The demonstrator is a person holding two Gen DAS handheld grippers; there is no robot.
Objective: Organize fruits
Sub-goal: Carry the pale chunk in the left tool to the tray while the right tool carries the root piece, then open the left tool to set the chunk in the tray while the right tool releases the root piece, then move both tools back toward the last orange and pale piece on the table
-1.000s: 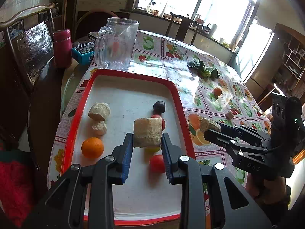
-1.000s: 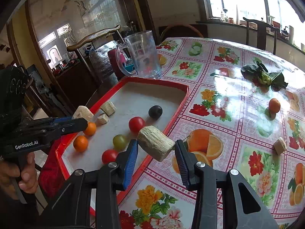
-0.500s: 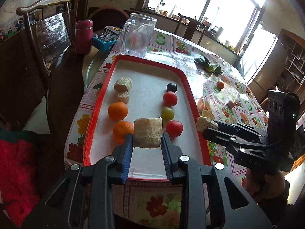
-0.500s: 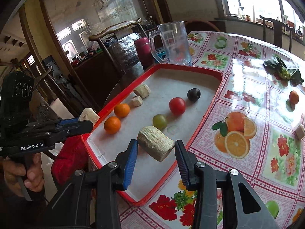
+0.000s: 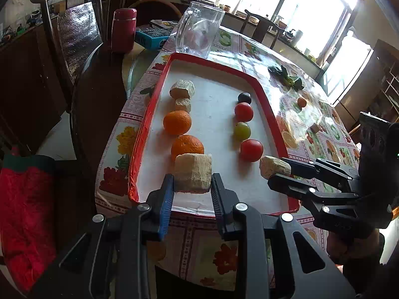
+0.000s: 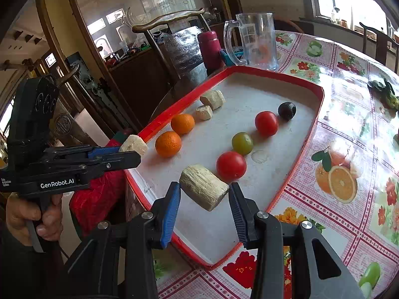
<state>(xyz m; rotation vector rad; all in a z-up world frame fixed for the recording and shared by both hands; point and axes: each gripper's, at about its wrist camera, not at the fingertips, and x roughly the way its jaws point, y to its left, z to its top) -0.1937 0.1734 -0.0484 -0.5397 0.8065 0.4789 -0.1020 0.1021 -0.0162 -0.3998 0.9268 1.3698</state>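
We have both grippers over the near end of the red-rimmed tray (image 5: 147,129), each loaded. Our left gripper (image 5: 192,189) is clamped on a pale fibrous chunk (image 5: 193,172), held squarely between its pads above the tray's near edge, left side, just in front of the nearer orange (image 5: 187,145). Our right gripper (image 6: 204,201) is clamped on a second pale chunk (image 6: 203,189), sitting skewed between the jaws, above the tray's near right side, close to the nearest red tomato (image 6: 231,165); can't tell if it touches the tray floor.

Tray contents, two rows running front to back:
- Along the left edge: two oranges, the farther orange (image 5: 177,122) behind the nearer one, then a small pale chunk (image 5: 183,104) and a bigger pale chunk (image 5: 182,89) toward the far left corner.
- Along the right edge: red tomato, green tomato (image 6: 242,143), another red tomato (image 6: 266,123), then a dark plum (image 6: 287,111) farthest back.

Tray lies on the table (image 6: 349,129) at its left edge, on a fruit-print cloth. A clear glass mug (image 6: 258,41) stands just beyond the tray's far edge, with a red flask (image 6: 209,49) beside it. On the table well to the right of the tray: a bunch of green leaves (image 5: 286,77), a small orange fruit (image 5: 301,102) and a small brown piece (image 5: 314,128).
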